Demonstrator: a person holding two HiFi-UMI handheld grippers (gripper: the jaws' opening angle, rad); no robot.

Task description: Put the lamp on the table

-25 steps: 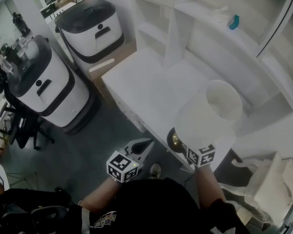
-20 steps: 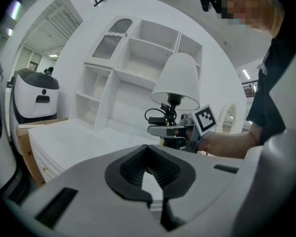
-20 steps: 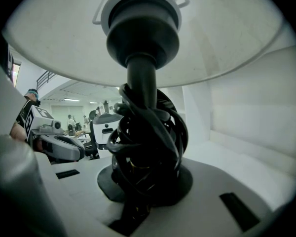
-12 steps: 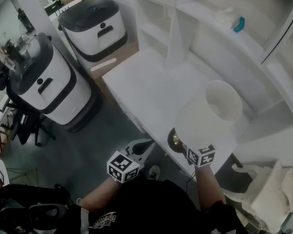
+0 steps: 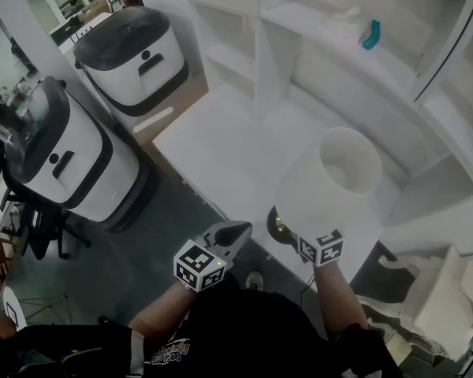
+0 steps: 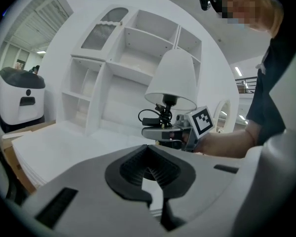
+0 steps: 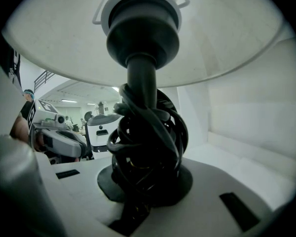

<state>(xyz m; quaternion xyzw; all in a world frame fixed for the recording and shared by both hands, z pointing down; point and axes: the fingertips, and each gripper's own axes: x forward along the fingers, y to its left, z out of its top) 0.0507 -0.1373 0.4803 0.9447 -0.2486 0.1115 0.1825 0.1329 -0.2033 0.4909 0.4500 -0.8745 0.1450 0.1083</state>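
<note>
Head view: right claw (image 5: 286,228) clamped on white-shaded black-stemmed lamp (image 5: 331,183), upright over near edge of white table (image 5: 221,144). Left claw (image 5: 235,235) off table.
Left gripper view: jaws together, empty.
Right gripper view: jaws pinch stem through coiled black cord (image 7: 148,147).
Likely light, top-heavy, shade dents easily; grip stem, not shade.

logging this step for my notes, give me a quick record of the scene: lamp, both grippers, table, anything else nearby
lamp: white shade, upright, black cord wound round its stem
right gripper: shut on the lamp's stem
left gripper: shut, nothing in it, beside the lamp
table: white; the lamp is held over its near edge
set down: not as far as the views show
upper shelf: a teal thing lies on it
</note>
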